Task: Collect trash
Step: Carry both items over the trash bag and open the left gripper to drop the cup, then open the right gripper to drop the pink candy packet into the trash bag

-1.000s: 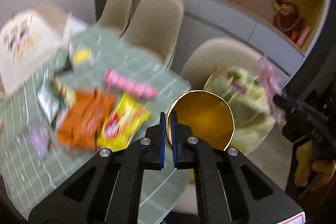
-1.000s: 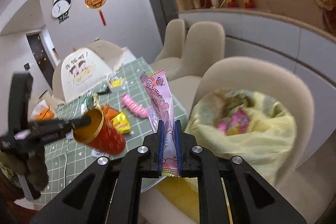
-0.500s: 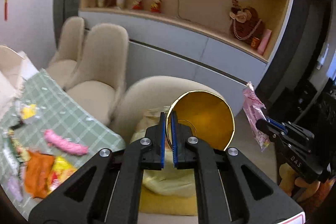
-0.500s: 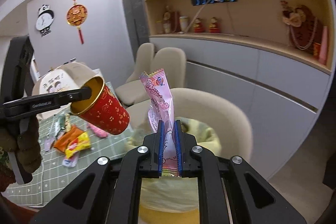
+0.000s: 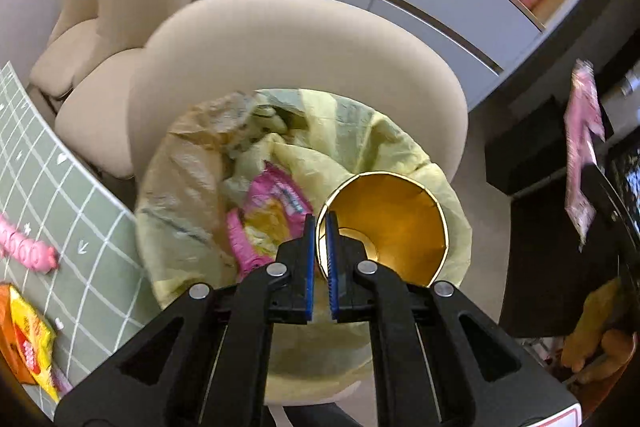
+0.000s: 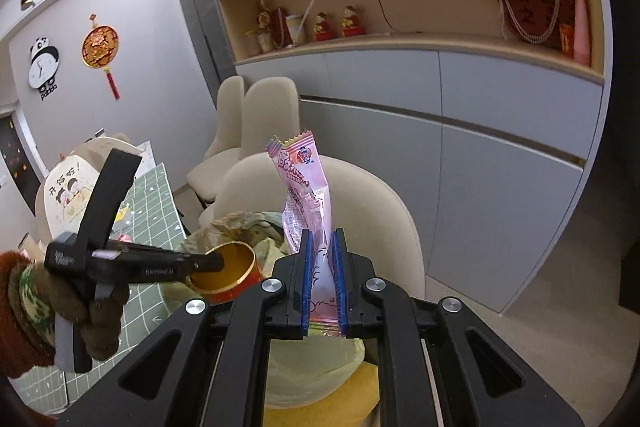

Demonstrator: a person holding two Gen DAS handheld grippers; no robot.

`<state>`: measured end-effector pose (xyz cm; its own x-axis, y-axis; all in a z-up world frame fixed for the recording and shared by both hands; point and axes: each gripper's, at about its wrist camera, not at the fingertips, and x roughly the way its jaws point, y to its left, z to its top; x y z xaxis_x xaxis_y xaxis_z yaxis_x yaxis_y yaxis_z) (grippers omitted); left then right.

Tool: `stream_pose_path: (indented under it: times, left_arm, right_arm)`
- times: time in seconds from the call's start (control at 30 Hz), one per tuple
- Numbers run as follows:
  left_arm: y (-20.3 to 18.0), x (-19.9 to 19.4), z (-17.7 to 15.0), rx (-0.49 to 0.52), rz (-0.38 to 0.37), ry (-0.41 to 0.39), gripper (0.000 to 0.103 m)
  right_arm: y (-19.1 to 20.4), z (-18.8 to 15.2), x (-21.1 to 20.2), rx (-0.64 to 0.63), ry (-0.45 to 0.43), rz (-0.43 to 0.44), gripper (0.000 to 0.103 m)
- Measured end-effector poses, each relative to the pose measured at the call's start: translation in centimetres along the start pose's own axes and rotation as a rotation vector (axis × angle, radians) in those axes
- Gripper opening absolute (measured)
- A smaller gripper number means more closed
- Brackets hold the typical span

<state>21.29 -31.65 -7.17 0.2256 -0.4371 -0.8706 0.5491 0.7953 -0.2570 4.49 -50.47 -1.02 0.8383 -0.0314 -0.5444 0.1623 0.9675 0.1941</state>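
Two pieces are on their way: the left tongs [image 5: 319, 259] pinch the rim of a paper cup [image 5: 386, 227] over the trash bag [image 5: 192, 187], the right tongs [image 6: 322, 275] clamp a pink wrapper [image 6: 306, 195] nearby. Some wrappers [image 5: 28, 339] are left on the worktop [image 5: 80, 227].

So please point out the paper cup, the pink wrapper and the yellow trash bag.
paper cup [image 5: 394, 215], left wrist view, golden inner wall.
pink wrapper [image 6: 310, 195], right wrist view, middle of the pack.
yellow trash bag [image 5: 180, 187], left wrist view, left wall.
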Motion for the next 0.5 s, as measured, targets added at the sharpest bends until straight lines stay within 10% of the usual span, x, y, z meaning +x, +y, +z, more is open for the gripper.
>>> stream_pose_path:
  times: [0.23,0.37,0.5]
  left_arm:
    - [-1.9,2.7,0.3,0.099,0.022,0.039,0.005]
    - [-0.4,1.0,0.8,0.043,-0.038,-0.008,0.036]
    - [2.5,-3.2,0.4,-0.017,0.007,-0.116,0.040]
  right_arm:
    - [-0.6,-0.4,2.8,0.020,0.043,0.026,0.011]
    - [0.8,-0.1,4.3,-0.006,0.067,0.070,0.011]
    - [3.5,0.5,6.6,-0.057,0.104,0.152,0.011]
